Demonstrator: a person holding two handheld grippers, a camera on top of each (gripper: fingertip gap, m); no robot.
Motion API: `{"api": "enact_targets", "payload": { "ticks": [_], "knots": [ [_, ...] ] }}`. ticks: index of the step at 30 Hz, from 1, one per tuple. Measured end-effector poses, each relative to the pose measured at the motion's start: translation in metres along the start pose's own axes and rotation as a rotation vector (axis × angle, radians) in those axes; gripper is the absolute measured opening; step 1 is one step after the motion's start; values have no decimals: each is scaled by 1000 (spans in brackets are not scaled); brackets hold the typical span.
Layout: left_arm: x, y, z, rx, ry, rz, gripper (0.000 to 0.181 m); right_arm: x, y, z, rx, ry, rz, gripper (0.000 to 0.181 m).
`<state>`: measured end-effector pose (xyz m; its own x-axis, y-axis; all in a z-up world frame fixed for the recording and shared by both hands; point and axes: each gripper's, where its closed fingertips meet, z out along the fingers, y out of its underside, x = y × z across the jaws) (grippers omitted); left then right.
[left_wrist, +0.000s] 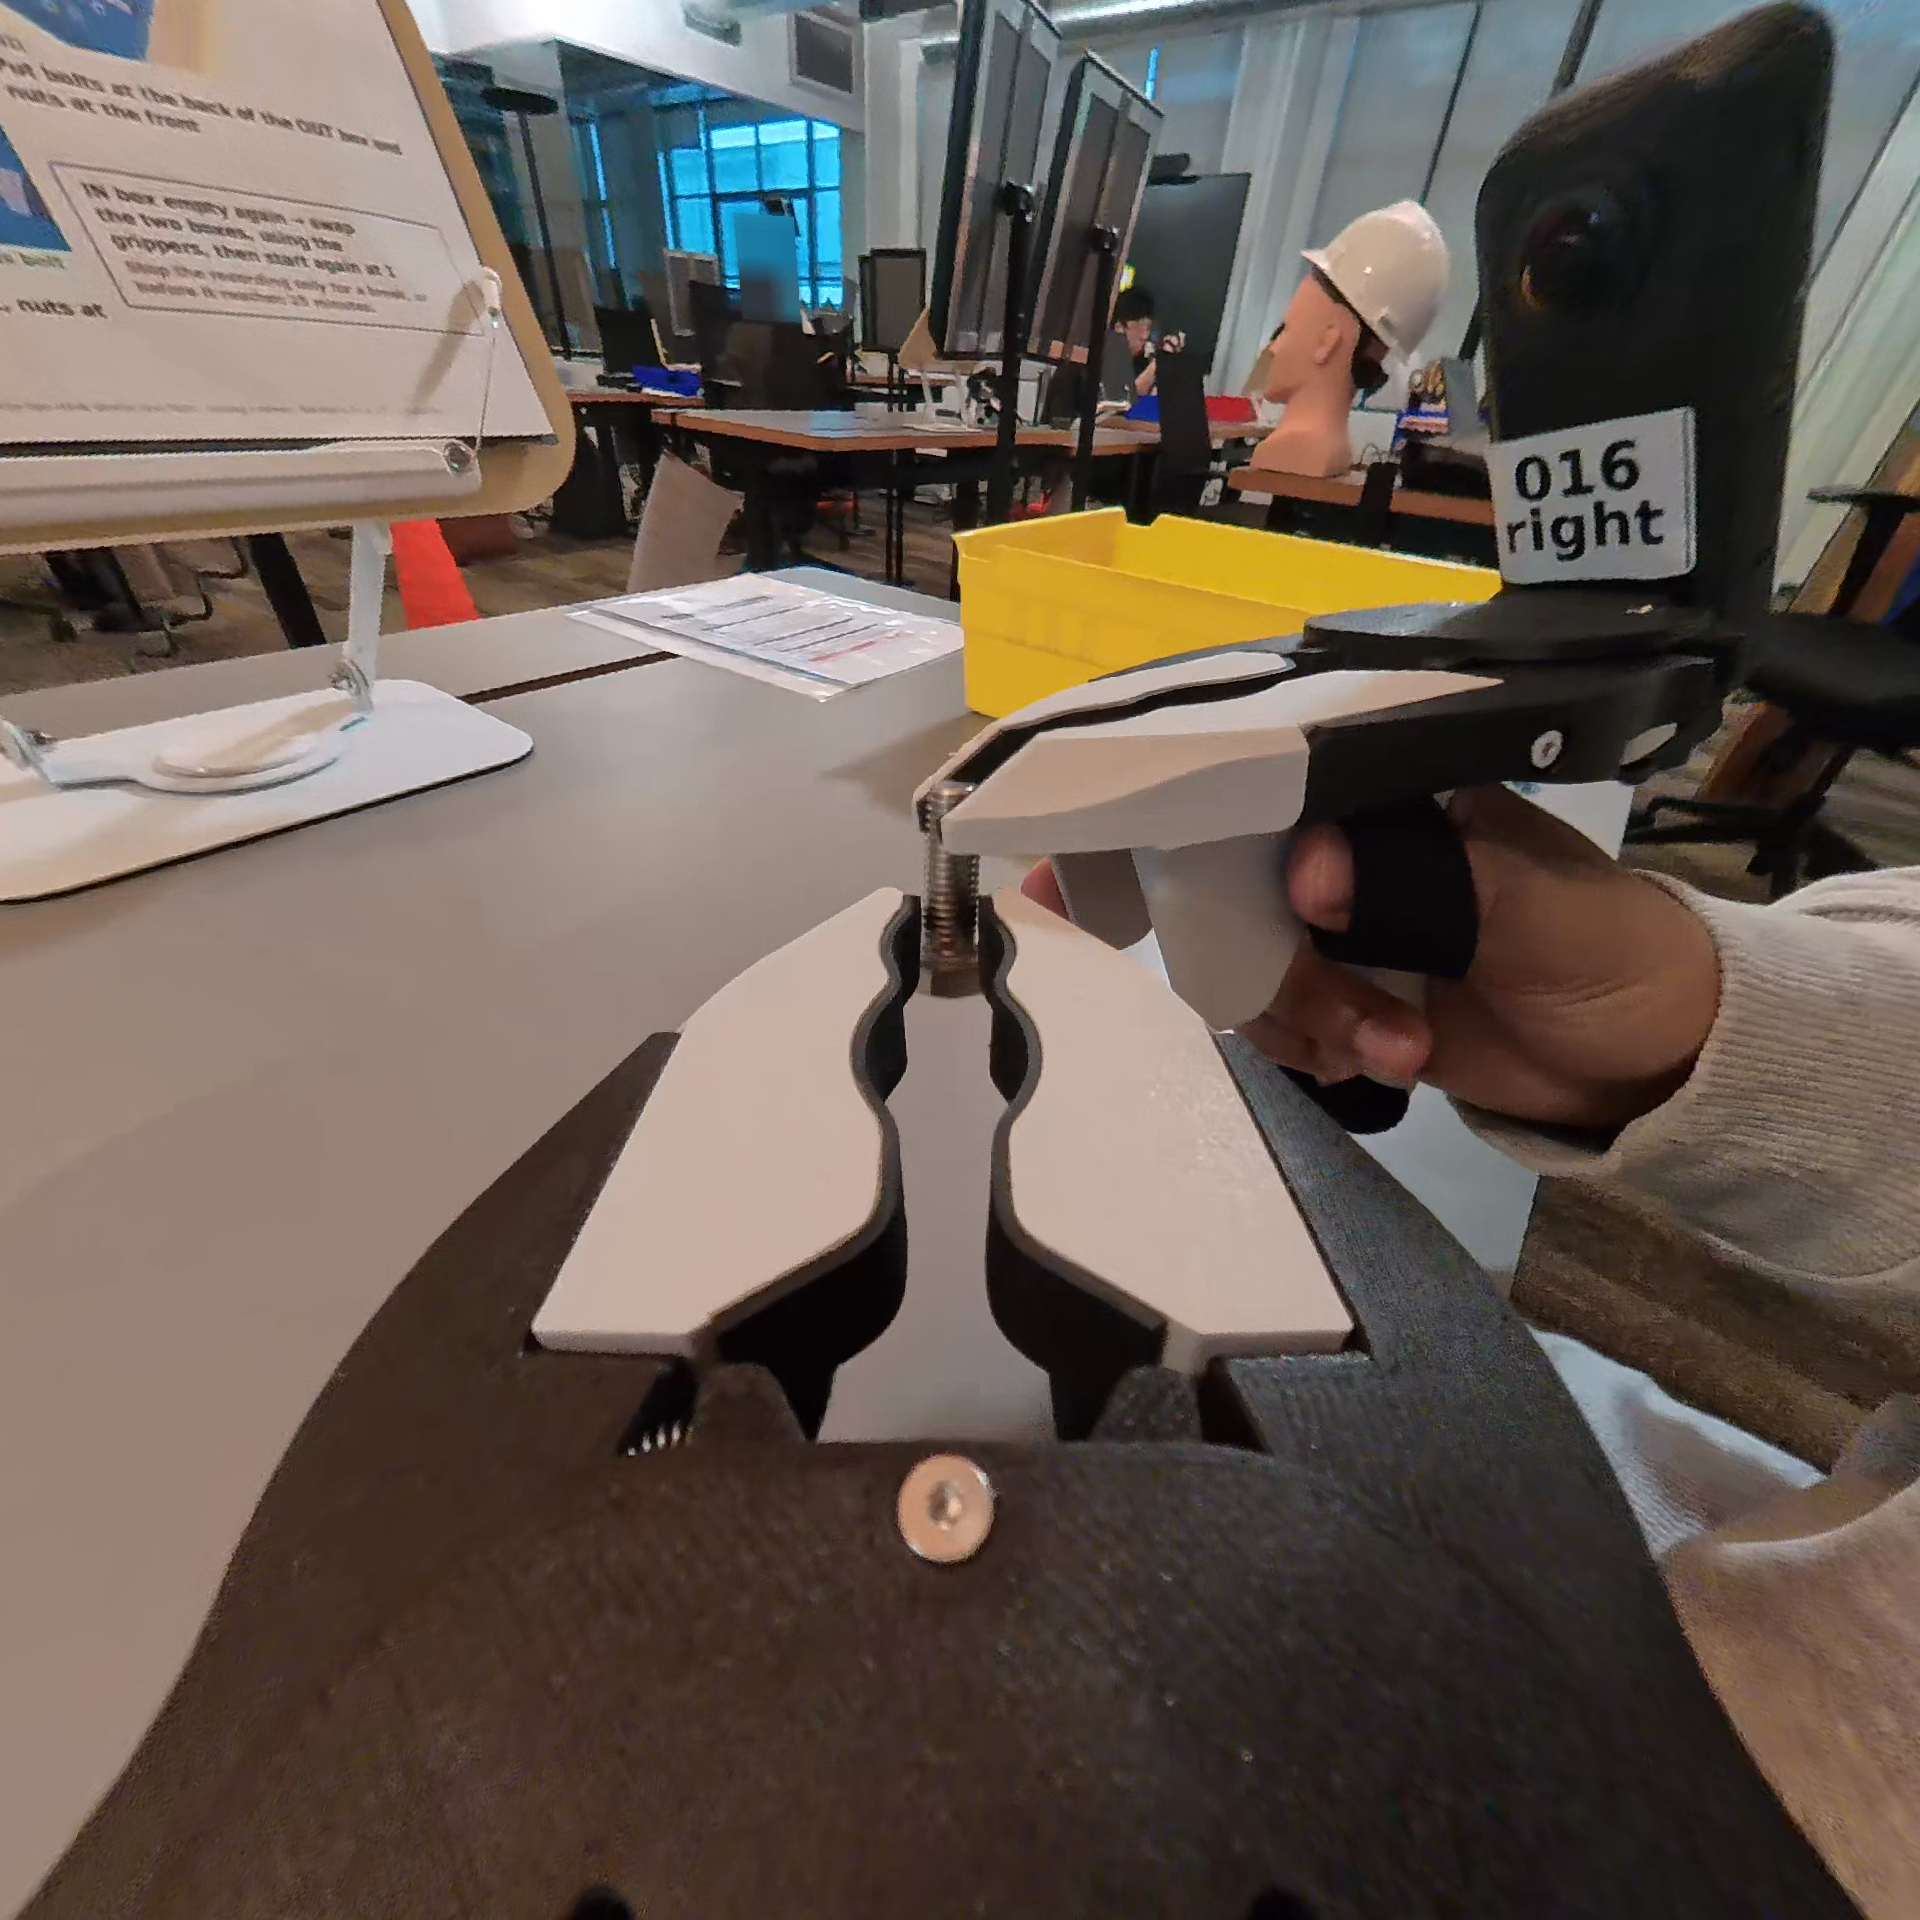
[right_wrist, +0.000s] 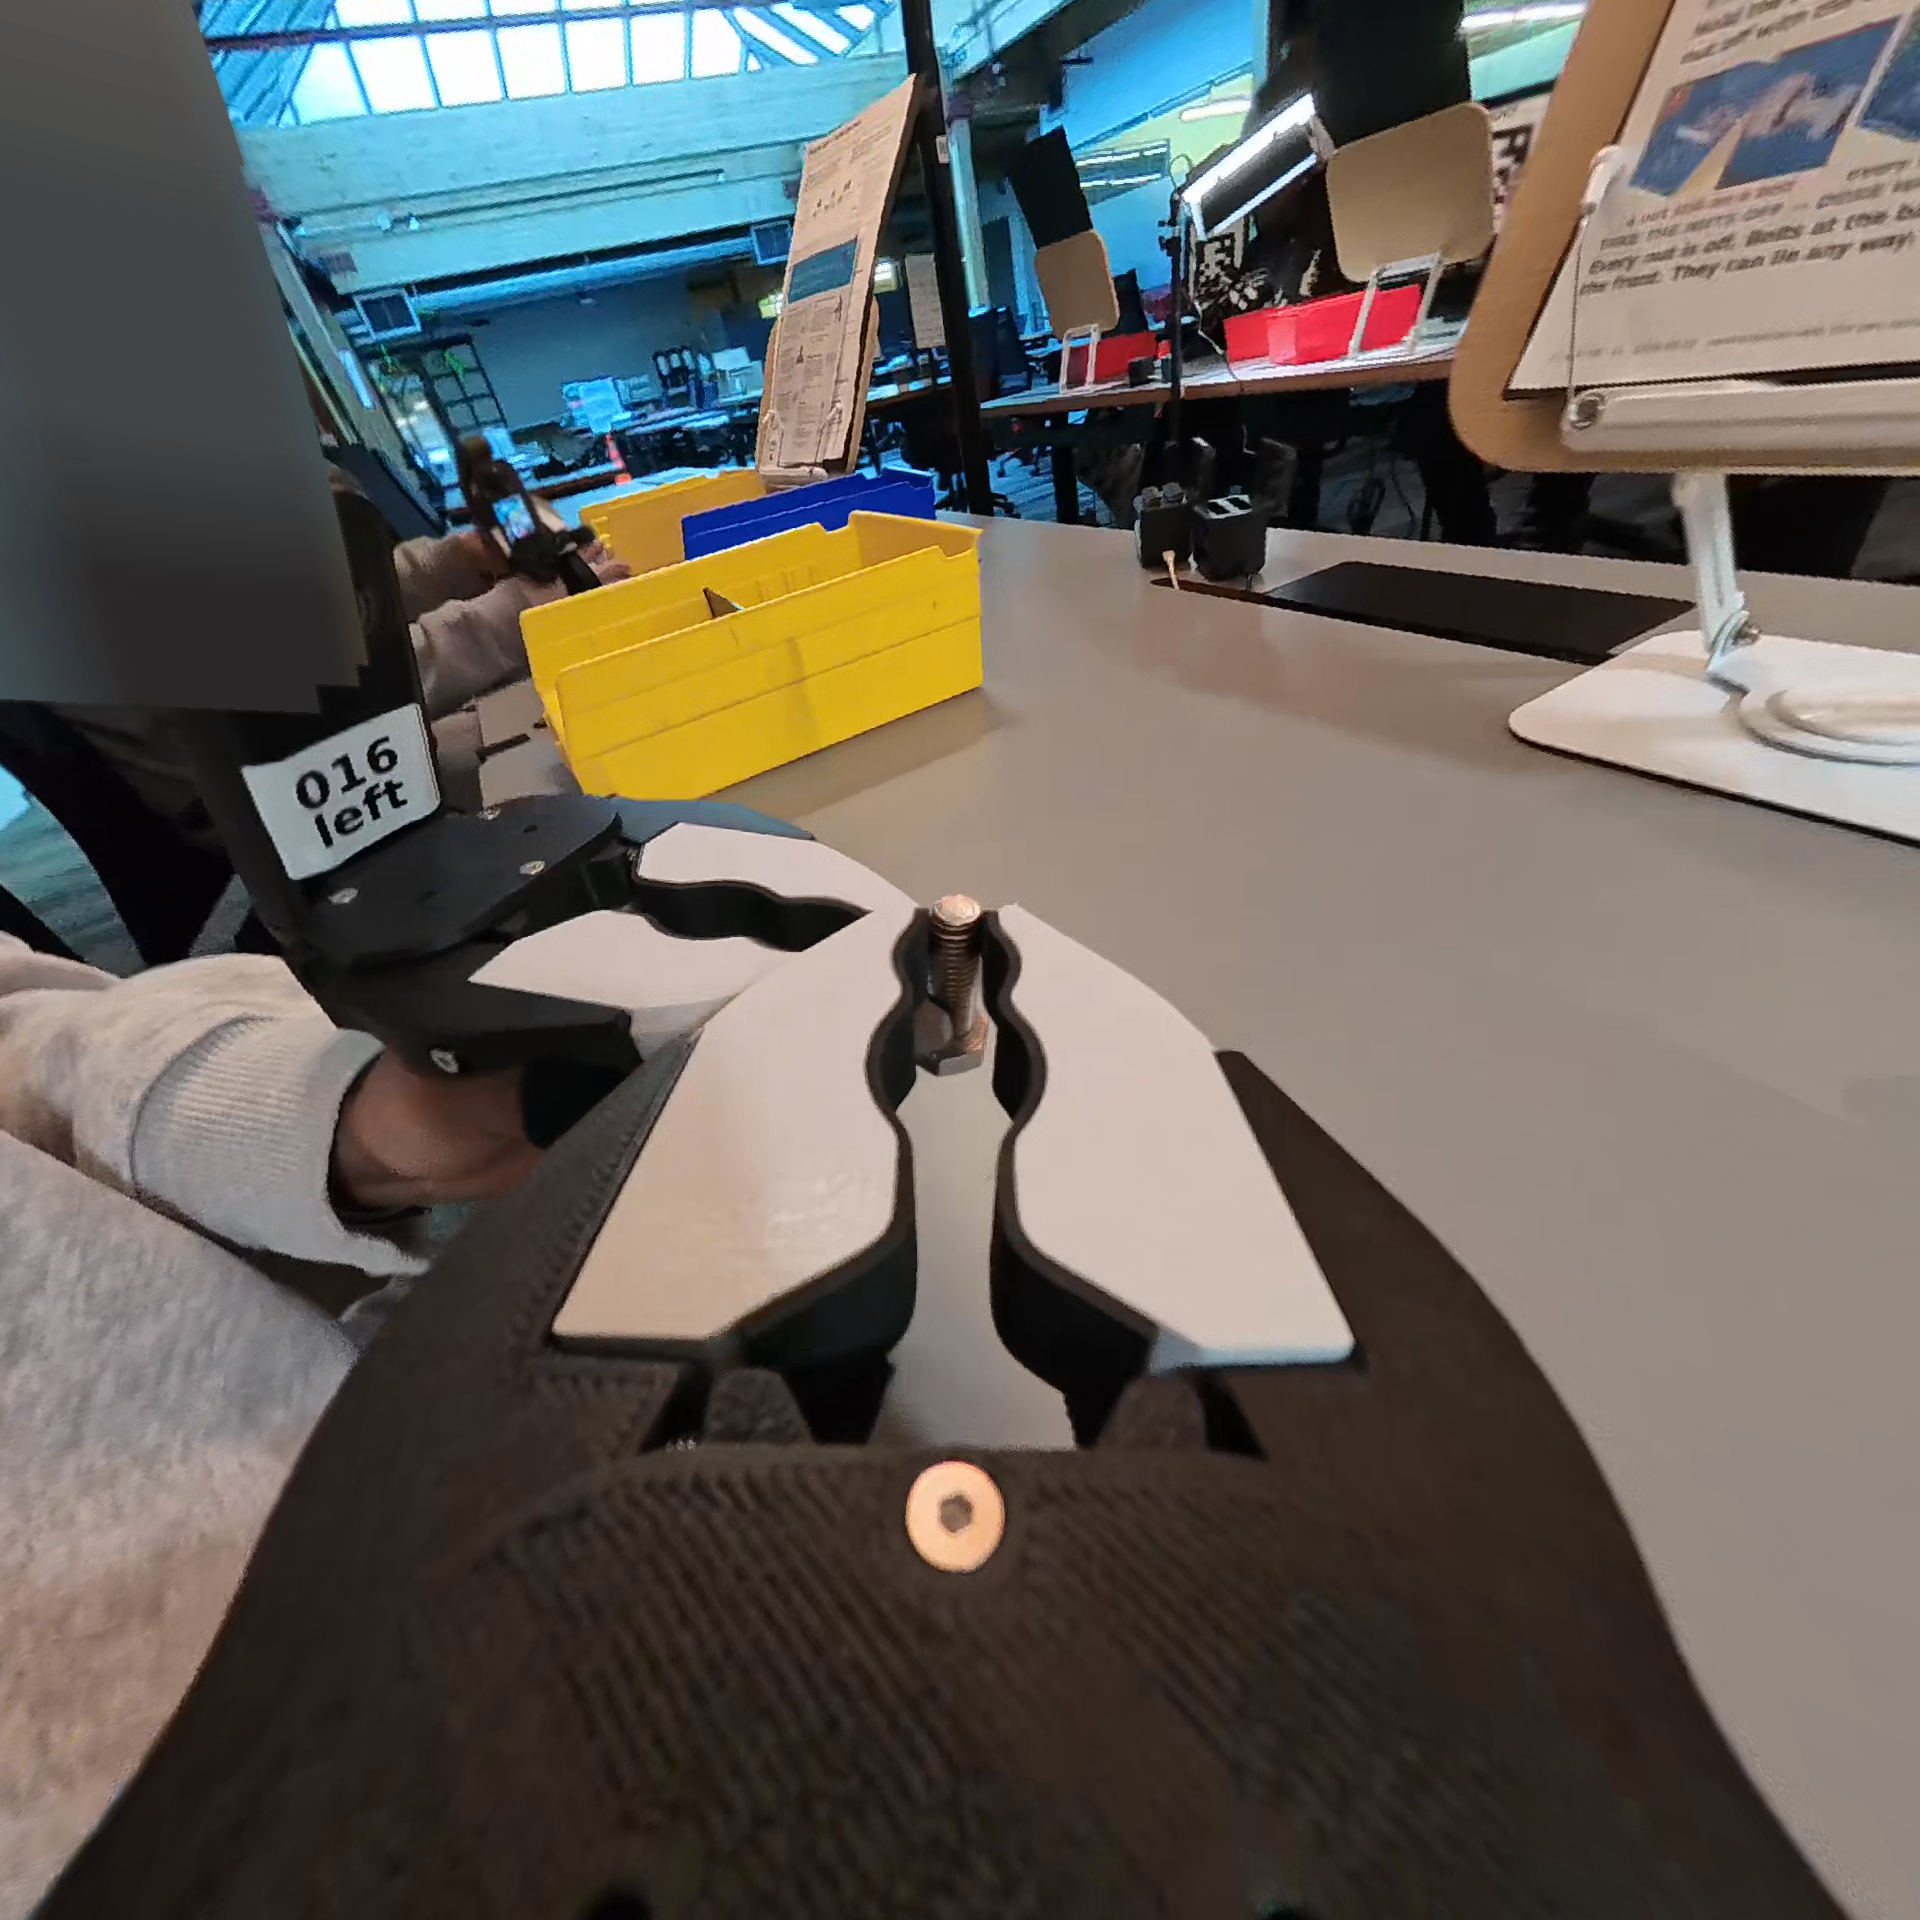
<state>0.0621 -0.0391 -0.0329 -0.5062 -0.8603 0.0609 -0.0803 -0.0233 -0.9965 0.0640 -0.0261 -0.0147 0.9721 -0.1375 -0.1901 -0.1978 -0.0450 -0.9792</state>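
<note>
A steel bolt (left_wrist: 948, 914) stands upright above the grey table (left_wrist: 468, 987). My left gripper (left_wrist: 951, 920) is shut on its lower part, just above the hex head. My right gripper (left_wrist: 940, 816) comes in from the right, held by a hand (left_wrist: 1507, 987), and is shut on the bolt's top end. In the right wrist view the right gripper (right_wrist: 954, 940) pinches the bolt (right_wrist: 954, 977); the threaded tip pokes above the fingers and the head shows in the gap. The left gripper (right_wrist: 852, 920) reaches in from the left, beneath the right fingers.
A yellow bin (left_wrist: 1091, 603) stands behind the right gripper; another yellow bin (right_wrist: 748, 665) and a blue bin (right_wrist: 800, 514) stand far left. A paper stand with a white base (left_wrist: 260, 748) is ahead left. A laminated sheet (left_wrist: 769, 623) and a black mat (right_wrist: 1455, 613) lie on the table. Less than 4 cm separates the two grippers' tips.
</note>
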Motion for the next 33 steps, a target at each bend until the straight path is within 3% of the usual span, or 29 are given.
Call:
{"api": "enact_targets", "payload": {
  "ticks": [3, 7, 18, 29, 33],
  "knots": [
    [1, 4, 2, -21, 6, -8, 35, 12, -7, -7, 37, 24, 52, 10],
    [5, 16, 7, -95, 51, -52, 47, 18, -12, -12, 73, 1, 130, 10],
    [6, 17, 1, -106, 135, -1, 38, -1, -9, -6, 48, -88, 44, 10],
    [3, 6, -9, -45, 279, -237, 35, -5, -9, -6, 38, -107, -2, 10],
    [4, 2, -11, -22, 305, -247, 33, -9, -10, -7, 44, -121, 0, 10]
  ]
}}
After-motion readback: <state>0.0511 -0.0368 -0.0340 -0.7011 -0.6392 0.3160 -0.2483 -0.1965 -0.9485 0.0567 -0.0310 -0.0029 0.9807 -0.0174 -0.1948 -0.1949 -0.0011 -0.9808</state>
